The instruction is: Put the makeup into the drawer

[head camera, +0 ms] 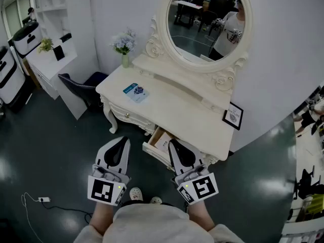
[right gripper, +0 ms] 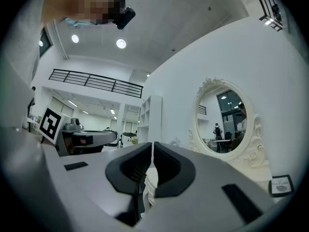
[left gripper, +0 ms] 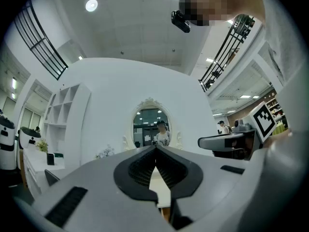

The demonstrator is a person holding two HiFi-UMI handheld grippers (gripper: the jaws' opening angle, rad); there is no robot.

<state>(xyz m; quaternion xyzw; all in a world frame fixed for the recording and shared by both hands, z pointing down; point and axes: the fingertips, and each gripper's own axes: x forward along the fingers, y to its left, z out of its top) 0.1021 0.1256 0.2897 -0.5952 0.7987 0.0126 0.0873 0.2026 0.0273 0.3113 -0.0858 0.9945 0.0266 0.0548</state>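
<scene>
Head view. The makeup packet (head camera: 135, 91), a flat blue-and-white pack, lies on the top of the white desk (head camera: 177, 110), toward its left half and well apart from both tools. Below the desk's front edge the drawer (head camera: 152, 151) stands pulled open; a pale flat item (head camera: 163, 140) lies inside it. The right tool (head camera: 175, 144) is held just over the open drawer. The left tool (head camera: 123, 142) is beside it, over the dark floor (head camera: 61, 151) in front of the desk. In the left gripper view and the right gripper view the jaws of each tool are pressed together at the tips, with nothing between them. At the back of the desk stands an oval mirror (head camera: 205, 19) in a carved frame. A vase (head camera: 124, 44) of flowers is at its left and a small picture frame (head camera: 233, 115) at its right. A dark chair (head camera: 81, 87) sits left of the desk.
</scene>
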